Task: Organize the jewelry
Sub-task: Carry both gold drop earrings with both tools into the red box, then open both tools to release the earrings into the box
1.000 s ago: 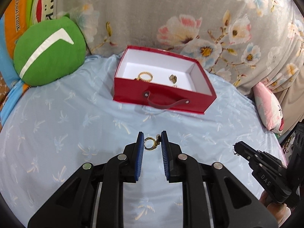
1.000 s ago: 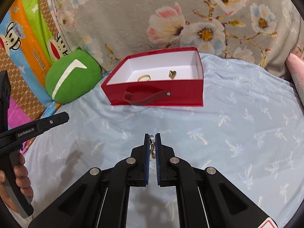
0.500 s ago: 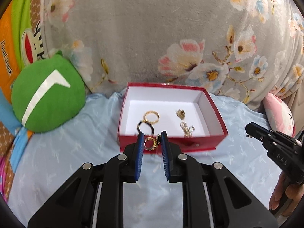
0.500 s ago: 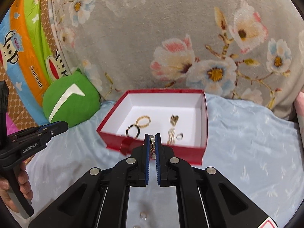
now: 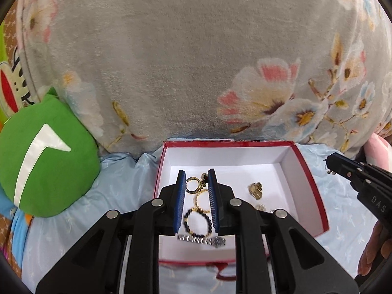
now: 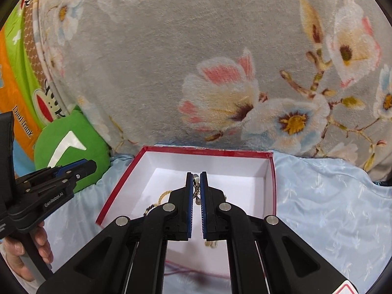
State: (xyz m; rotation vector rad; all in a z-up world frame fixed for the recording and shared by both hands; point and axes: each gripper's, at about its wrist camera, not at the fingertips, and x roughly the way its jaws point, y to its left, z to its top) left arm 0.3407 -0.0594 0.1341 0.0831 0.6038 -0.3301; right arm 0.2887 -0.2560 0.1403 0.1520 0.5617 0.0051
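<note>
A red box (image 5: 311,178) with a white inside lies on the blue bedsheet; it also shows in the right wrist view (image 6: 274,183). My left gripper (image 5: 196,175) is over the box, shut on a gold ring earring (image 5: 193,185). Below it in the box lie a gold bangle (image 5: 199,202), a dark bead bracelet (image 5: 197,223), a silver chain bracelet (image 5: 201,239) and a gold heart piece (image 5: 255,189). My right gripper (image 6: 196,176) is over the box, shut on a gold pearl earring (image 6: 196,188). The right gripper also shows in the left wrist view (image 5: 329,163).
A green round cushion (image 5: 44,166) lies left of the box. A grey floral blanket (image 5: 196,61) rises right behind the box. A pink pillow (image 5: 378,147) is at the far right. The left gripper shows at the left of the right wrist view (image 6: 85,167).
Both grippers moved forward from the open sheet to above the box, each still holding its earring. More of the box's contents came into view.
</note>
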